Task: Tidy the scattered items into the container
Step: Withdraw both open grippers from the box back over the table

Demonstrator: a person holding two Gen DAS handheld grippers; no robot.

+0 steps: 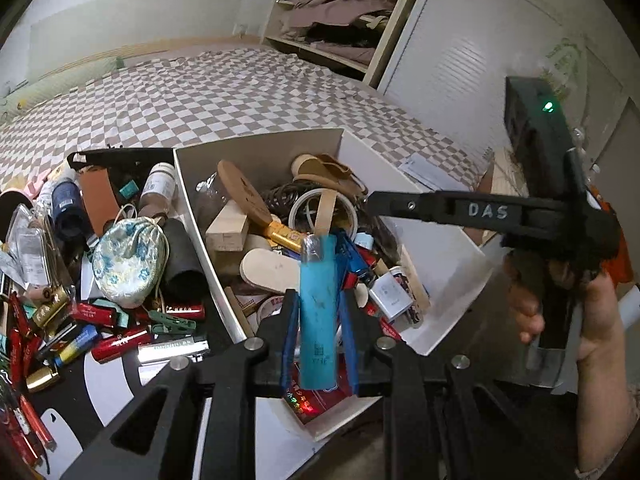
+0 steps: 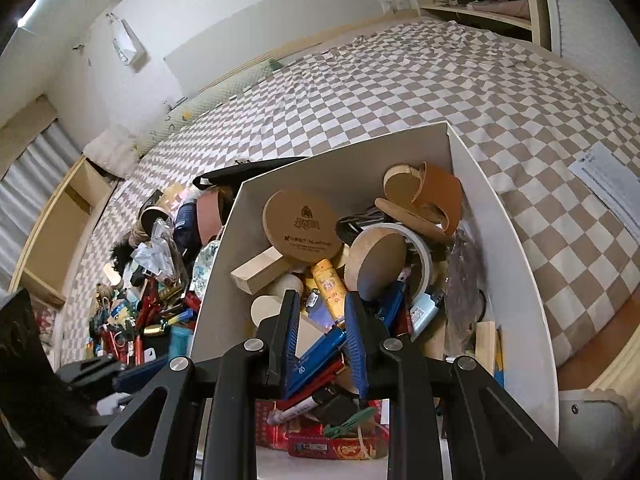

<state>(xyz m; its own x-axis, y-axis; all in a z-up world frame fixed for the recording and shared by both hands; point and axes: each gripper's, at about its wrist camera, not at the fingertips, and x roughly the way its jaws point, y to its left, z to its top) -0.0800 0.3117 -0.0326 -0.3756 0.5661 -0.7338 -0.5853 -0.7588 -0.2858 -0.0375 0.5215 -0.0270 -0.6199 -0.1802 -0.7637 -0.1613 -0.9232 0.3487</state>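
Note:
A white box holds many small items; it also shows in the right wrist view. My left gripper is shut on a teal cylinder and holds it upright over the box's near side. My right gripper hangs over the box with its jaws apart and nothing between them; its arm shows in the left wrist view. Scattered items lie left of the box: a floral pouch, red lighters, a green clip.
The box sits on a checkered bedspread. Inside are a round cork coaster, a wooden block, a tape roll and a blue pen. Open shelves stand behind the bed.

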